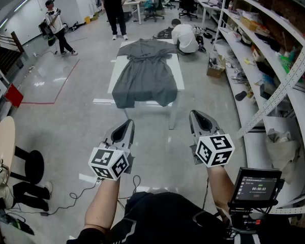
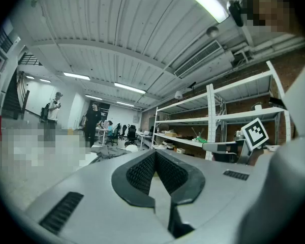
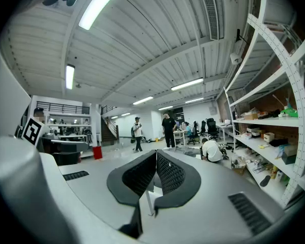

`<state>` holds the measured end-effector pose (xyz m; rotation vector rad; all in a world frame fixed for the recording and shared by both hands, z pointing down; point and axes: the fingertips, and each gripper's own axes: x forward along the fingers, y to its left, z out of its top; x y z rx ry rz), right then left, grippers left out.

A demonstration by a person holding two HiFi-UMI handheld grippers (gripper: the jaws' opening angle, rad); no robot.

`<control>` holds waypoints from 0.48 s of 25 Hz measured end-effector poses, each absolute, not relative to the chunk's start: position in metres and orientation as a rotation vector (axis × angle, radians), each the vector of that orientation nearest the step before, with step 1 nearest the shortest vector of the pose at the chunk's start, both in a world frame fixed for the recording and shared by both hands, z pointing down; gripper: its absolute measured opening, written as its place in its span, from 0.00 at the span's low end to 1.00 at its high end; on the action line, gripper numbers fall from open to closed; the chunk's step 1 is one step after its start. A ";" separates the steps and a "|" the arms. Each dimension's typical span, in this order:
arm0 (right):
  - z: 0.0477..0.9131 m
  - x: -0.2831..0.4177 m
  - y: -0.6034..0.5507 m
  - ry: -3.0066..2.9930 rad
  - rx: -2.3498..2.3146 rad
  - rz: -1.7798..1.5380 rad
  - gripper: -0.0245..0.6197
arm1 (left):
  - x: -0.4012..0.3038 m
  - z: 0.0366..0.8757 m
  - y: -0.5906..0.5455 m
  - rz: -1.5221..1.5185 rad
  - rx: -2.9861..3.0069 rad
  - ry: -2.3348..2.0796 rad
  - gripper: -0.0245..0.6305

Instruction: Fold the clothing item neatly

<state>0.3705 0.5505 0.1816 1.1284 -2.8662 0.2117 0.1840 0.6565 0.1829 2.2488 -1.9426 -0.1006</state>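
Both grippers are held out level at about waist height, well apart from the work.

- Left gripper [image 1: 127, 125]: jaws pressed together, nothing between them. Its own view shows the pads meeting.
- Right gripper [image 1: 195, 117]: the same, pressed together and empty.
- Grey garment [image 1: 142, 75]: dead ahead at 12 o'clock. It is spread flat along a white worktop [image 1: 179, 72], collar at the far end, hem drooping over the near edge. There is a gathered band across the waist (a tie or belt, too small to tell).
- Open floor [image 1: 81, 126] lies between the person and the worktop. Shelves [image 1: 274, 44] run along at 3 o'clock. Someone crouches [image 1: 185, 37] at 1 o'clock past the far end.

Judgement: folding has not begun; the step in hand is the approach.

To do it well:
- Come square to the near edge so both grippers reach evenly.
- Spread the jaws before arriving.
- Take the hem at its two corners, at 11 and 1 o'clock. Pinch the top layer and the underlayer together, or the fabric will shear.
- Lift low and carry the fold toward the collar.
- Watch the overhanging hem; it could drag the cloth off.
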 end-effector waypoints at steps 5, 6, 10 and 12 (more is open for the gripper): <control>0.187 0.363 0.523 -2.860 1.120 0.225 0.05 | 0.177 0.186 0.635 -0.086 2.242 -1.953 0.03; 0.188 0.360 0.517 -2.858 1.120 0.223 0.05 | 0.175 0.188 0.629 -0.081 2.241 -1.952 0.03; 0.193 0.342 0.483 -2.848 1.130 0.220 0.05 | 0.158 0.198 0.590 -0.086 2.240 -1.927 0.03; 0.195 0.328 0.461 -2.840 1.141 0.219 0.05 | 0.145 0.202 0.566 -0.090 2.246 -1.906 0.03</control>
